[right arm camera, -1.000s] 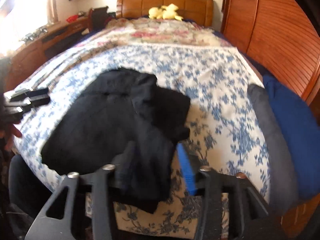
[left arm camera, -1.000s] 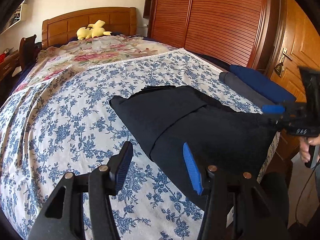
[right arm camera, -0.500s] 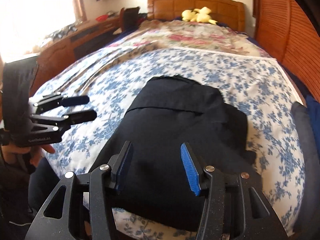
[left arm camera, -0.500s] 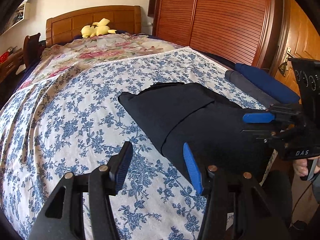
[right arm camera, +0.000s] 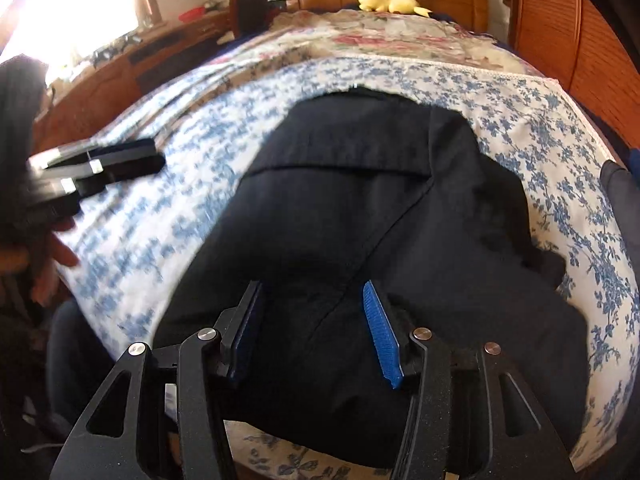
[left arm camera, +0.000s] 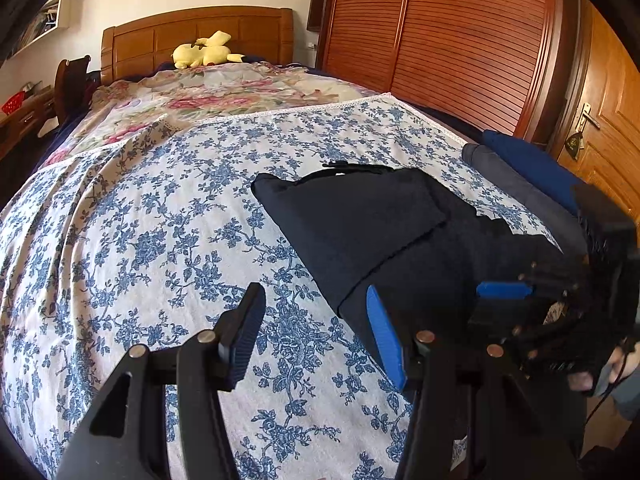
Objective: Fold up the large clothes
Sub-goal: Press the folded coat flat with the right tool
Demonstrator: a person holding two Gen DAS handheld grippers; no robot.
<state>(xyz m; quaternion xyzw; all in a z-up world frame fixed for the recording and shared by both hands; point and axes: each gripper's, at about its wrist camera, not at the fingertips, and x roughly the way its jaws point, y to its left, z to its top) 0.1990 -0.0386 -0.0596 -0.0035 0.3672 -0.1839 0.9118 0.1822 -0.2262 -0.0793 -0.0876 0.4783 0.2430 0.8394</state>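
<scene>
Black garment [right arm camera: 360, 240] sits folded at the near edge of the bed [left arm camera: 140, 240]. Both tools are released, right gripper [right arm camera: 312, 328] over its near hem, left gripper [left arm camera: 316, 336] off its left side. I'd grab both near corners evenly, then fold far so edges line up.

My left wrist camera looks along my left claw [left arm camera: 312, 332] from the foot of the bed [left arm camera: 132, 216], low and close, toward the headboard [left arm camera: 192, 36]. My right wrist camera faces likewise, hovering nearer the black garment [right arm camera: 360, 208]. The 2 views share garment, bed, headboard.
</scene>
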